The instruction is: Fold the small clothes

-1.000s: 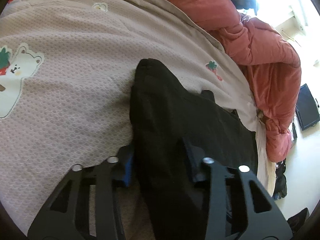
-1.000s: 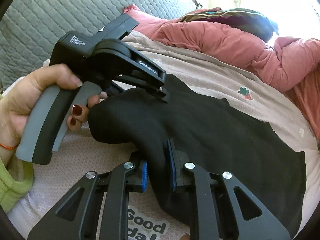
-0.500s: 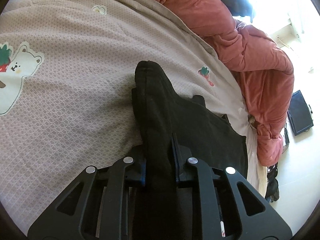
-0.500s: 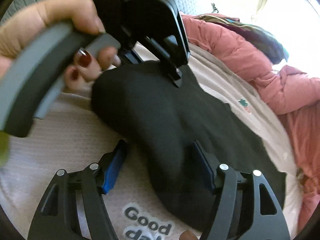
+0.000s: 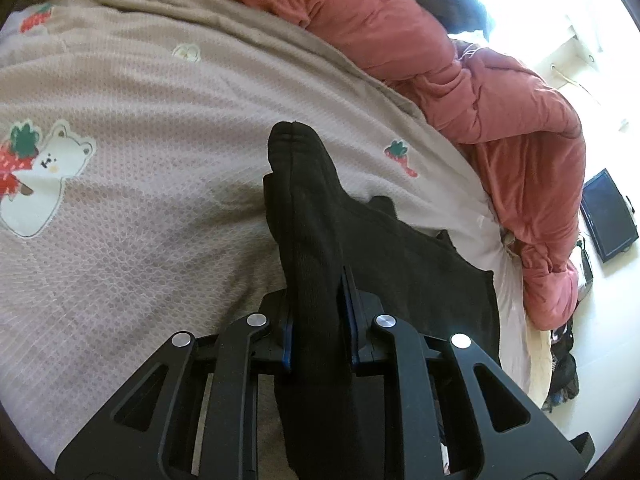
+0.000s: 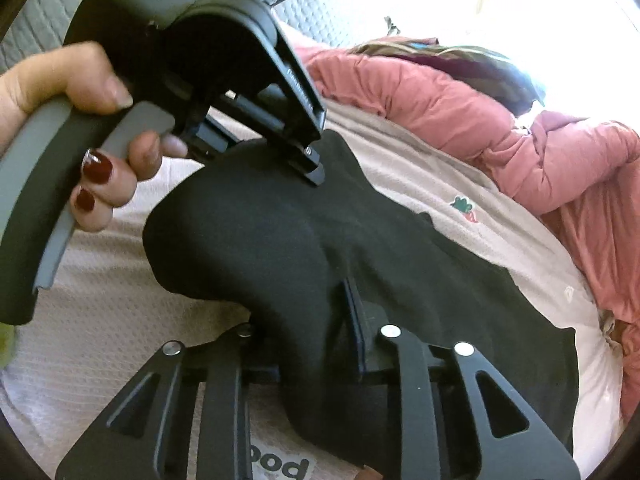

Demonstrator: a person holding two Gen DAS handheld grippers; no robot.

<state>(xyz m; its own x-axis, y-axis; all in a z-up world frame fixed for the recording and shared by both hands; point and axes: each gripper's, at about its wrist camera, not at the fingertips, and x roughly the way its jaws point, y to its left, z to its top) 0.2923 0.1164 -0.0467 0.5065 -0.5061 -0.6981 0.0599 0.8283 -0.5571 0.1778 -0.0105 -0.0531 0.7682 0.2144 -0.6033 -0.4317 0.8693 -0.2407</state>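
A black garment point(image 5: 304, 216) lies on the bed, with one edge pulled up into a ridge. My left gripper point(image 5: 318, 316) is shut on that raised fold, and the cloth runs up between its blue pads. In the right wrist view the same black garment point(image 6: 260, 232) bulges upward. My right gripper point(image 6: 308, 332) is closing on a bunch of it, which fills the gap between the jaws and hides the left pad. The left gripper's body point(image 6: 240, 64) and the hand point(image 6: 108, 184) holding it are just beyond, above the cloth.
The bed cover point(image 5: 140, 240) is beige with a bear print point(image 5: 44, 172) and strawberries. A crumpled red comforter point(image 5: 460, 80) lines the far and right side. A dark screen point(image 5: 608, 216) lies on the floor. A grey quilted headboard point(image 6: 48, 12) stands behind.
My left gripper closed on the fold of the black garment and lifted it. My right gripper opened wide, then closed again on the garment nearer its bulge.
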